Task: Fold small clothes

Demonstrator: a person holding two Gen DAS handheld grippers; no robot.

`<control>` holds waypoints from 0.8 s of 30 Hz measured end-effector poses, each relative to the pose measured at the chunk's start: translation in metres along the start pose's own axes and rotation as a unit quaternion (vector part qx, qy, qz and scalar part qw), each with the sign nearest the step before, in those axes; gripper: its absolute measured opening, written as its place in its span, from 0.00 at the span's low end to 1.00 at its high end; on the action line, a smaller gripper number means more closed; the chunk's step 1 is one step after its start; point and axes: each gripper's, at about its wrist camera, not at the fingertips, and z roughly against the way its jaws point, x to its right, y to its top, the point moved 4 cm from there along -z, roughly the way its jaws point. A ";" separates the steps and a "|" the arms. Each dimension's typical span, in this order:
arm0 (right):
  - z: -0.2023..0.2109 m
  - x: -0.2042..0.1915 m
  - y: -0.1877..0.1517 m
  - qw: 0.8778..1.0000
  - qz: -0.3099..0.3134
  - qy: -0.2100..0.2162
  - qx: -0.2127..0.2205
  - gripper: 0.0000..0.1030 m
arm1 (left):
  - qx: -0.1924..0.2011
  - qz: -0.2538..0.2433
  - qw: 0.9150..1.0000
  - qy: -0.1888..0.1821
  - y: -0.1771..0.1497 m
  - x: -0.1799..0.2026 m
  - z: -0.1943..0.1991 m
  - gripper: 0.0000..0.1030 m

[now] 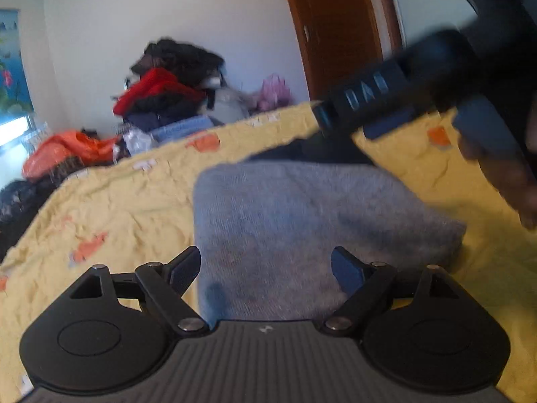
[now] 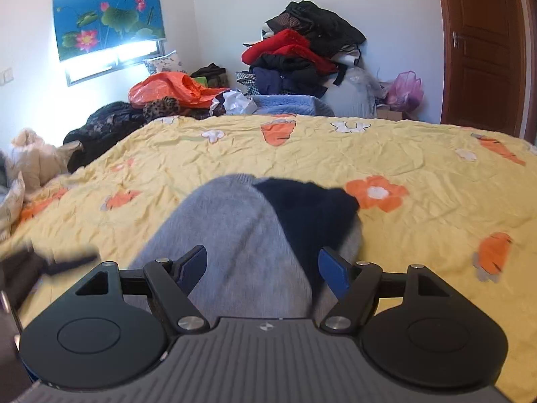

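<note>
left gripper (image 1: 266,263): jaws spread wide, released; nothing pinched; both blue pads clear of the cloth.
right gripper (image 2: 261,265): jaws spread wide, released; nothing pinched between the pads.
right gripper, as seen from the left wrist (image 1: 396,100): blurred black body with blue pads, at upper right above the far edge of the garment; a hand (image 1: 510,181) grips its handle.
grey garment (image 1: 302,221): folded, lying flat on the bed directly ahead of both grippers; fills the gap between each pair of fingers in view, apart from the pads.
dark garment (image 2: 308,211): navy, lying on the right-hand part of the grey one in the right wrist view; partly hidden in the left wrist view.
yellow sheet (image 2: 419,154): wrinkled, with orange and white flower prints; carries both garments.
clothes pile (image 2: 302,53): red, black and navy items stacked against the far wall beyond the bed.
orange bag (image 2: 167,90): beside the pile, below the window.
door (image 2: 483,47): brown wood, far right.
</note>
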 end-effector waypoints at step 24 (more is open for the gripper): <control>-0.068 -0.001 -0.002 0.997 -0.009 0.046 -0.066 0.81 | -0.058 0.117 0.990 -0.049 -0.026 -0.025 -0.018 0.86</control>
